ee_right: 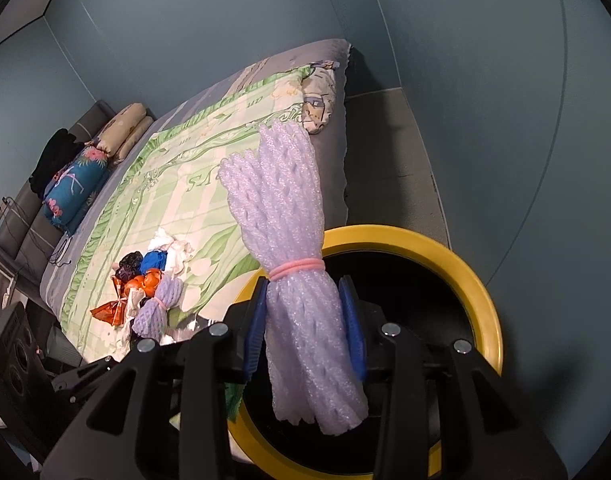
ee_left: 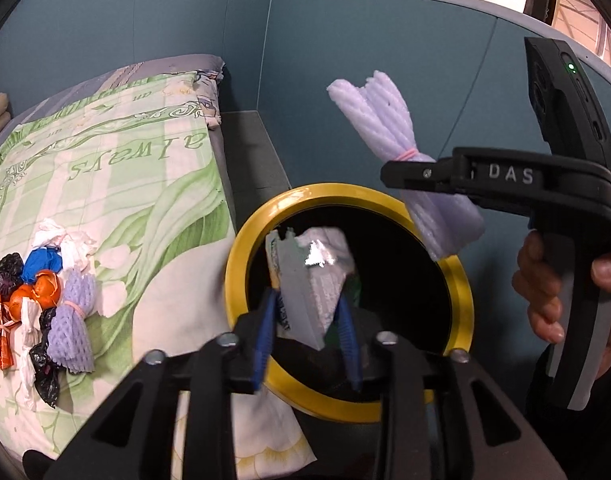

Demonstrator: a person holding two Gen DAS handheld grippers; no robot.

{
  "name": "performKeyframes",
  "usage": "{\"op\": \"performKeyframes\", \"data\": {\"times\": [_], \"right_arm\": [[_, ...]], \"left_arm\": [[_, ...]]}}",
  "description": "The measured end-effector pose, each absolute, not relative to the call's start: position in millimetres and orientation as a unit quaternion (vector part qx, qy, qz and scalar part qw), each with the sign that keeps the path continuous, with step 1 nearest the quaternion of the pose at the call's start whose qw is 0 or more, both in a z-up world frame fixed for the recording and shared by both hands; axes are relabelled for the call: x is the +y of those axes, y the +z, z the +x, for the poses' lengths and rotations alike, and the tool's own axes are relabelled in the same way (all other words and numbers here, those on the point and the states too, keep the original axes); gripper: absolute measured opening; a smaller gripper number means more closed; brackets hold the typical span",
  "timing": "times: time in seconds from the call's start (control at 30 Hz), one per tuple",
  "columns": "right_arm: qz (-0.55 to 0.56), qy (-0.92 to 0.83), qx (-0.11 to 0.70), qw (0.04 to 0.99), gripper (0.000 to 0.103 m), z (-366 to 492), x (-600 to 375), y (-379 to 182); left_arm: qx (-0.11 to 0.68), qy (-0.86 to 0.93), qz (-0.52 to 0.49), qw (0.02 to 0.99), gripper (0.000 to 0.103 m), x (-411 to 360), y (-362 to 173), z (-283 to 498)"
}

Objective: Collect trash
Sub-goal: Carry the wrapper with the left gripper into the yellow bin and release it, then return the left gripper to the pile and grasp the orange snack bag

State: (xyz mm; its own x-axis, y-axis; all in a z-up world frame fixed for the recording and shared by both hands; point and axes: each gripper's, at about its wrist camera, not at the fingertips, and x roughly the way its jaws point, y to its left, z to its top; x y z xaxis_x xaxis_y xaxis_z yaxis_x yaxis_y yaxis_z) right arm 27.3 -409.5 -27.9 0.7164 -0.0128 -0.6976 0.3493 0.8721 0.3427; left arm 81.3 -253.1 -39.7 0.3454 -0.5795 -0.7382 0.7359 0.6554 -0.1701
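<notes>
Left tool (ee_left: 307, 330): blue pads sit either side of a crumpled white/grey wrapper (ee_left: 313, 280), w/ what looks like a sliver of gap on the right pad, so I'd call the jaws apart and the wrapper loose between them, not pinched. It's hanging right over the mouth of the yellow-rimmed bin (ee_left: 241, 264), so imo that piece is basically at the drop point.

Right tool (ee_right: 305, 332): jaws snug on a lilac foam fruit net (ee_right: 301, 280), gripped just below its pink rubber band (ee_right: 297, 266). Long axis of the net runs along the tool's fingers, top end fanning out past the tips, bottom end hanging down over the bin opening (ee_right: 409, 280). From the left cam the net (ee_left: 389, 128) sits tilted above the far-right part of the rim, so it's over the edge more than dead centre; probably wants a nudge inward before letting go, otherwise it could catch the rim.

Rest of the trash pile (ee_left: 41, 300) is on the bed (ee_left: 145, 168), well to the left of the bin: a second foam net, orange, blue, black and white wads. Left hand's nearer to it.

Readable text: "DAS" on the right tool's body (ee_left: 511, 176), and "always" upside down on the green quilt.
</notes>
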Motion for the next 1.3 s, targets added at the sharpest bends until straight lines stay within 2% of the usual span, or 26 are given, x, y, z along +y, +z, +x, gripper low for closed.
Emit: {"op": "performKeyframes", "data": {"times": [0.1,0.3,0.63,0.9,1.3], "right_arm": [[0.241,-0.104,0.357,0.896,0.044,25.5,-413.1,-27.7],[0.249,-0.109,0.350,0.897,0.045,22.7,-418.1,-26.7],[0.228,-0.086,0.334,0.911,0.051,21.9,-406.8,-13.4],[0.182,-0.035,0.335,0.924,0.057,50.8,-363.0,3.4],[0.135,0.039,0.371,0.918,0.058,105.7,-287.9,2.8]], "left_arm": [[0.398,-0.400,0.088,0.821,0.052,-249.0,-37.7,81.5],[0.392,-0.397,0.075,0.827,0.069,-241.3,-33.0,83.5],[0.374,-0.351,0.046,0.857,0.081,-201.0,-12.0,104.3],[0.363,-0.278,0.021,0.889,0.089,-136.9,0.9,134.2],[0.353,-0.156,-0.012,0.923,0.091,-23.5,6.9,176.3]]}}
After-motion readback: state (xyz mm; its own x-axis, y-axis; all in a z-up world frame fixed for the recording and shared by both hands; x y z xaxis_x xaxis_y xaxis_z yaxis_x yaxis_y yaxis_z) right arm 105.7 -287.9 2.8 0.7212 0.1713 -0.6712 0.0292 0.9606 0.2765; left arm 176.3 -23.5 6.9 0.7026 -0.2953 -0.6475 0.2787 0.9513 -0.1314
